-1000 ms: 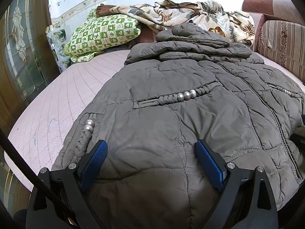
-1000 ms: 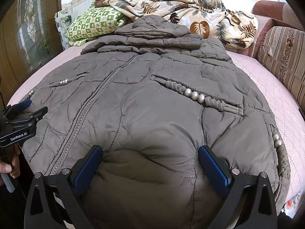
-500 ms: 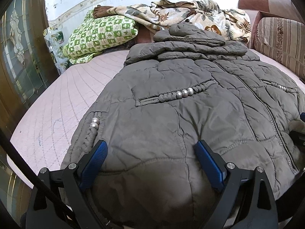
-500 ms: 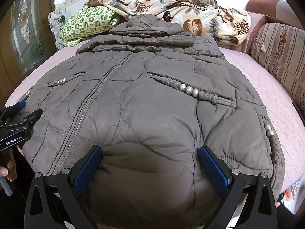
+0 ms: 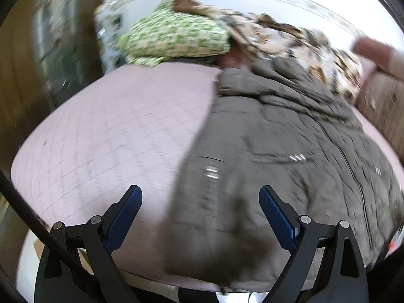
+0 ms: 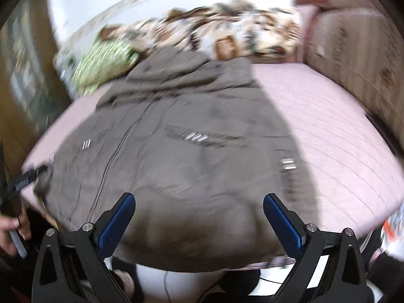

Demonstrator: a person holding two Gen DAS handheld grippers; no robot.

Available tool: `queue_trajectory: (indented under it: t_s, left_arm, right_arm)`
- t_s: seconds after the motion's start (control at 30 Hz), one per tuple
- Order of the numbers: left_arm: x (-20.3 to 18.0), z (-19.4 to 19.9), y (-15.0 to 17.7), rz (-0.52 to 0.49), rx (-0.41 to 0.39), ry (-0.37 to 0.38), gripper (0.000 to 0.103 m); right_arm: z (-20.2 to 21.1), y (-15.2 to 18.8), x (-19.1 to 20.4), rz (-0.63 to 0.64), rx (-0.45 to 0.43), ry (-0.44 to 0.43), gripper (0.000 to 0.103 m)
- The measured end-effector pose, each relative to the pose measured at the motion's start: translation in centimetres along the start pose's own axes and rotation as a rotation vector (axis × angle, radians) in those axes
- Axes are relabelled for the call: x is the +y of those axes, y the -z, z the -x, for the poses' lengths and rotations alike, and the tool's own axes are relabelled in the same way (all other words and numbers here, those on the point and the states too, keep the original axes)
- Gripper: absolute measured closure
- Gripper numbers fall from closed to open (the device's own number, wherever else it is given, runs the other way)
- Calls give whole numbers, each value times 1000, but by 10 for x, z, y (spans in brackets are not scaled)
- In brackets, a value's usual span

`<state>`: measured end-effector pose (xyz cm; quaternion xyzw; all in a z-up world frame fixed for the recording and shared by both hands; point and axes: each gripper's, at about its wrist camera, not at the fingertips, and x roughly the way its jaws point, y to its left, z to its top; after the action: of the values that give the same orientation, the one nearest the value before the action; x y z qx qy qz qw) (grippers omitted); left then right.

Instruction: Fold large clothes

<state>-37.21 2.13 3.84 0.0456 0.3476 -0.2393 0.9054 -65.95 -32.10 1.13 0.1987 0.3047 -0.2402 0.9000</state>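
Note:
A grey-brown quilted jacket (image 5: 277, 151) lies spread on the pink bed (image 5: 113, 139), hood towards the pillows, hem at the near edge. Both views are motion-blurred. My left gripper (image 5: 200, 210) stands open above the jacket's left hem corner, with nothing between its blue pads. In the right wrist view the jacket (image 6: 176, 151) fills the middle, and my right gripper (image 6: 199, 217) is open over the hem's right part, holding nothing. The left gripper (image 6: 27, 176) shows at the far left edge of that view, with a hand (image 6: 10, 227) below it.
A green checked pillow (image 5: 174, 40) and a floral blanket (image 5: 303, 48) are heaped at the head of the bed. A striped sofa cushion (image 6: 353, 58) stands to the right. A wooden door (image 5: 27, 75) borders the left. Bare pink mattress (image 6: 341, 139) lies beside the jacket.
Both grippers have pulled back and risen from the hem, the left swinging left and the right swinging right. More bare bed shows now. The jacket lies as before.

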Motion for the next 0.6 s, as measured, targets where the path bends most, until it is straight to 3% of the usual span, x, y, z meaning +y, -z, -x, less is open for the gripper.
queue_trajectory:
  t_s: [0.13, 0.2, 0.27, 0.3, 0.33, 0.5, 0.6]
  left_arm:
    - [47, -18, -6, 174, 107, 58, 10]
    - [66, -28, -1, 262, 154, 91, 21]
    - [79, -36, 7, 340, 197, 156, 27]
    - [81, -36, 8, 353, 199, 168, 28]
    - [82, -35, 8, 357, 193, 172, 28]
    - [71, -33, 12, 310, 198, 215, 28]
    - [72, -33, 14, 334, 199, 250, 29]
  right_arm:
    - [9, -10, -57, -187, -23, 26, 1]
    - [5, -9, -83, -287, -4, -3, 1]
    - [-1, -3, -108, -423, 21, -58, 13]
    - [-4, -2, -115, -463, 35, -73, 25]
    - [-8, -1, -121, -494, 45, -82, 27]
    - [-14, 3, -136, -584, 67, -113, 27]
    - [-19, 8, -145, -647, 83, -132, 26]
